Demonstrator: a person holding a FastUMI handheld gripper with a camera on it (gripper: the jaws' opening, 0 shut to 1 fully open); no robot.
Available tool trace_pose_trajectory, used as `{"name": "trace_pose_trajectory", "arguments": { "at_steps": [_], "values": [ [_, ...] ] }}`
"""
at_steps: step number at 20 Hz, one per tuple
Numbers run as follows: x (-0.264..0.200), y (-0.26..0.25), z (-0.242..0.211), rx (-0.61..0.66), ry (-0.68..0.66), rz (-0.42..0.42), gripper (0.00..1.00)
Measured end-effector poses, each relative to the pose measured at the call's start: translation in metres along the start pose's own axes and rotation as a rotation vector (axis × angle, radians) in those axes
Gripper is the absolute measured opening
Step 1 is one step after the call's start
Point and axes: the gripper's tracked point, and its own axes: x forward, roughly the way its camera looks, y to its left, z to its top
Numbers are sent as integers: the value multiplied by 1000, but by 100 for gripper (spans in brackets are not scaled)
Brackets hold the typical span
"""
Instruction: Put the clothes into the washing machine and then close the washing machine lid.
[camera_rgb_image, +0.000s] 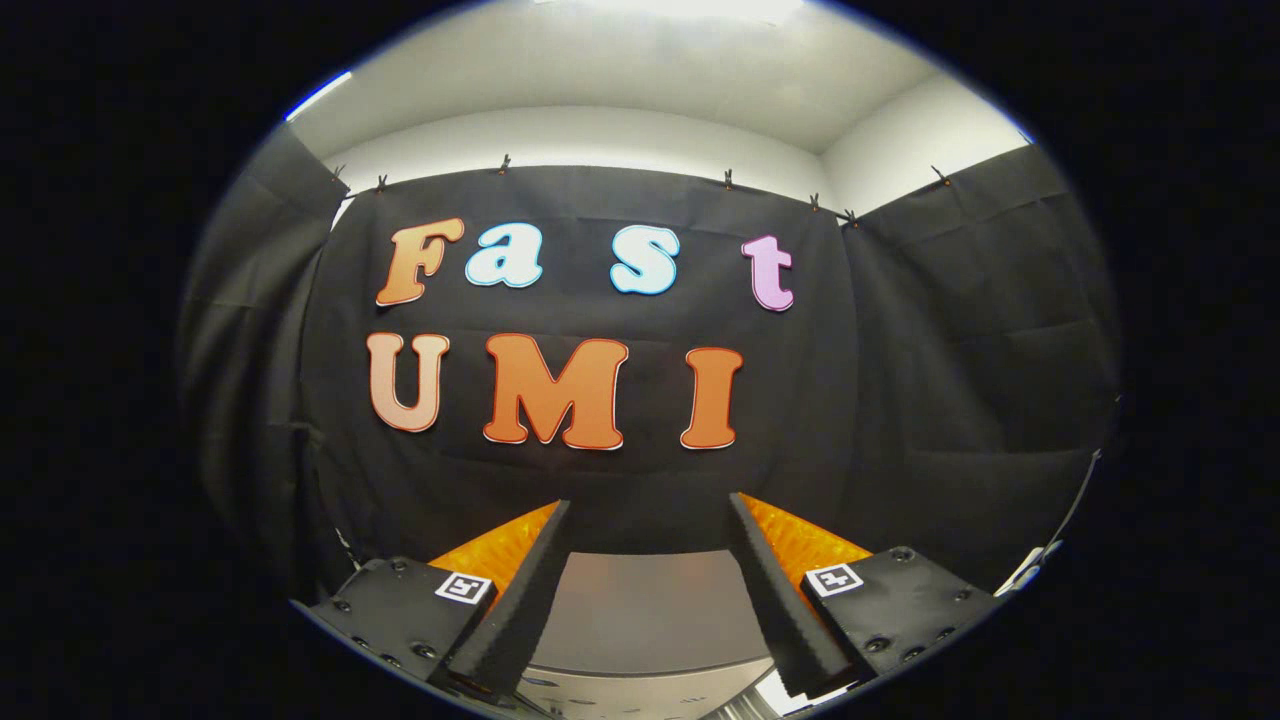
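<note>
My gripper (650, 512) is held up high and stands open, with nothing between its two black fingers (520, 600). The fingers have orange ribbed backs and point toward the booth's black cloth wall. Below and between the fingers lies a flat grey surface (650, 610), with a white panel edge (640, 695) just under it; it looks like the top of the washing machine, though I cannot tell for sure. I see no clothes here.
Black cloth walls (960, 400) close in the booth ahead and on both sides. Above them are a white wall and ceiling (640, 90). A white edge (1030, 570) shows low beside the right finger.
</note>
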Motion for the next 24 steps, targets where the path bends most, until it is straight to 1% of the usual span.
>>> {"name": "trace_pose_trajectory", "arguments": {
  "at_steps": [19, 24],
  "values": [
    [10, -13, -10, 19, 6, 10, 98],
    [11, -7, -8, 16, 2, 27, 98]
  ]
}}
